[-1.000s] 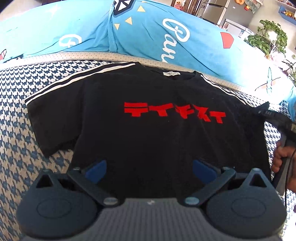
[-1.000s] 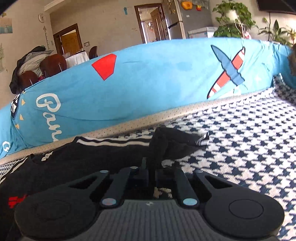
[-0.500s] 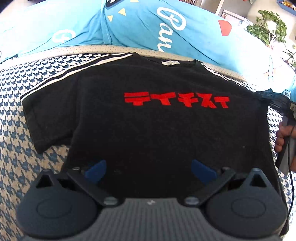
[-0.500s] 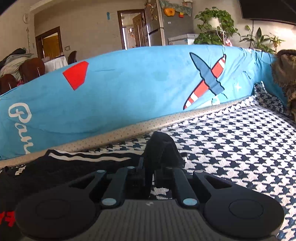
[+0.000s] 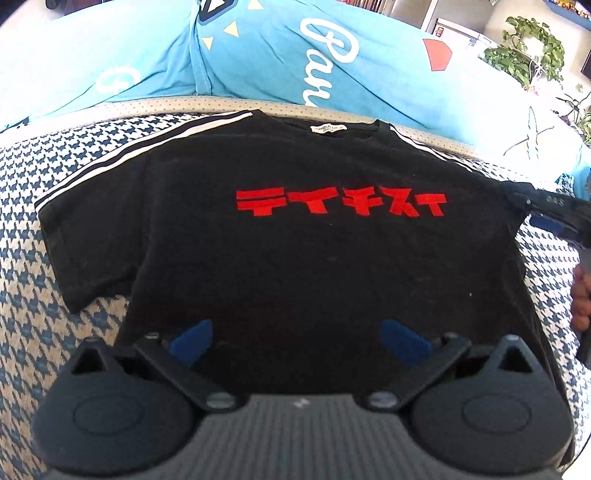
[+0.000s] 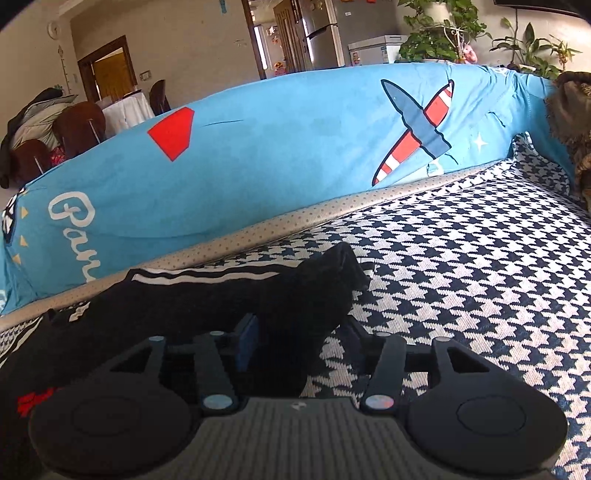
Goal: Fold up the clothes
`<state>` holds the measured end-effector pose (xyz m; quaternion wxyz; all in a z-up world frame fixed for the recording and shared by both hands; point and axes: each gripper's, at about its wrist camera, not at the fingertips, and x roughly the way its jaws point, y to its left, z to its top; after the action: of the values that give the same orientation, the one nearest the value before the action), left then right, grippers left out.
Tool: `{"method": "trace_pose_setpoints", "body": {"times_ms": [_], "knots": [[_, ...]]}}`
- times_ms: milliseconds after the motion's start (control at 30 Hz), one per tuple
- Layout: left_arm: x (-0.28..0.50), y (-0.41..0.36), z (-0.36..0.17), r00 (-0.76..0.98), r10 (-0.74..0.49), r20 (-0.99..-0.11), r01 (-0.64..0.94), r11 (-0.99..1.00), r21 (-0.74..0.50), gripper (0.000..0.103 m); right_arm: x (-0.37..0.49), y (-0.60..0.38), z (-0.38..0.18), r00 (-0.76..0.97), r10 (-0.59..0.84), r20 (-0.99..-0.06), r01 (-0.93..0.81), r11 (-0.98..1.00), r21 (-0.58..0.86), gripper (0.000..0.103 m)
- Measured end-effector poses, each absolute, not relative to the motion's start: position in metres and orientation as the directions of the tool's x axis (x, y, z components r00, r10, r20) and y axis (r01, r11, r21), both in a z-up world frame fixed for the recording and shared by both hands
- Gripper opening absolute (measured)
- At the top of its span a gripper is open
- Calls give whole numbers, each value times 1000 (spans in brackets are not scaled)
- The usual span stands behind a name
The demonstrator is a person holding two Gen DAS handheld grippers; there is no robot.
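Note:
A black T-shirt (image 5: 295, 266) with red characters on the chest lies flat, front up, on the houndstooth sofa cover (image 5: 33, 295). My left gripper (image 5: 299, 338) hovers over its lower hem, open, with nothing between its blue pads (image 5: 192, 336). The right gripper (image 5: 554, 208) reaches in at the shirt's right sleeve. In the right wrist view my right gripper (image 6: 301, 336) has its jaws parted, and the bunched black sleeve (image 6: 310, 295) lies loosely between them. The left sleeve (image 5: 92, 221), with white stripes, is spread out flat.
A blue printed cushion cover (image 5: 332, 55) runs along the sofa back behind the collar. A hand (image 5: 580, 299) holds the right gripper's handle. Bare houndstooth cover (image 6: 461, 277) stretches to the right of the sleeve. Plants (image 6: 436, 33) and dining chairs (image 6: 74, 122) stand beyond the sofa.
The right gripper's jaws have parted, loosening their hold on the sleeve, which has slumped between them. The left gripper has stayed open over the hem, shifting only slightly.

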<state>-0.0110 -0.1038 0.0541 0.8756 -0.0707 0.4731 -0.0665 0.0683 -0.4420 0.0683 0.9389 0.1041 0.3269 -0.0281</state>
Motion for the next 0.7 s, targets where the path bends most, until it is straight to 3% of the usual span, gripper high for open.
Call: {"method": "trace_pose_setpoints", "body": {"times_ms": [100,233,700], "knots": [[-11,-104,55,546,-186,-817,53,981,-188,103,49,-440,74,770,47,-636,86,981,177,54],[-12,-104,55,537,-194,-821,75,980,-183,103,22,-436,78,740,30,-672,67,991,118,64],[-31,-115,58,561,-204,-802,162,977,-135,103,-58,-435,71,648,87,-757,35,989,144,68]]}}
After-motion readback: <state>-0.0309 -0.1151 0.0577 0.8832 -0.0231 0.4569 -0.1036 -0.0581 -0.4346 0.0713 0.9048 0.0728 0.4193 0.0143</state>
